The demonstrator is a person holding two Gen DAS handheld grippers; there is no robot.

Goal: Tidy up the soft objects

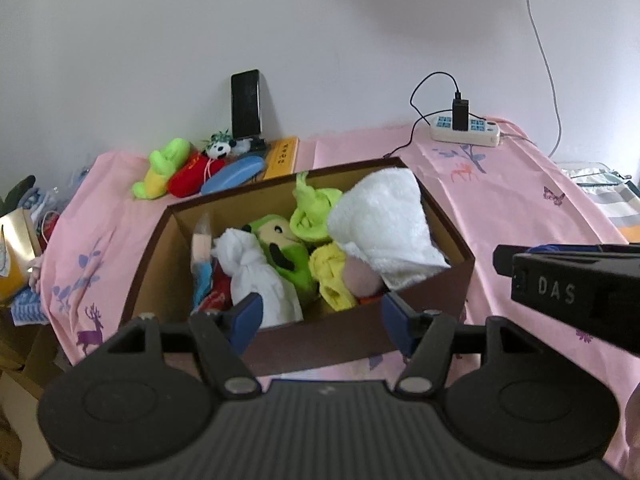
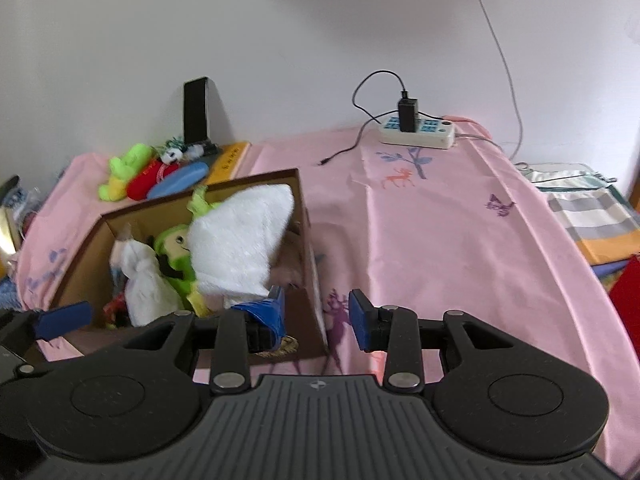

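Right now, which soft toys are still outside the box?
The cluster by the phone at the back: a green-yellow plush, a red plush and a small panda. They lie on the pink cloth, unlike those inside the cardboard box.

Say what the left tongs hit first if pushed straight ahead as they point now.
Likely the box: its near wall sits right in front of the open left tongs. If they clear the rim, the white cloth bundle inside comes next. Depth is unclear.
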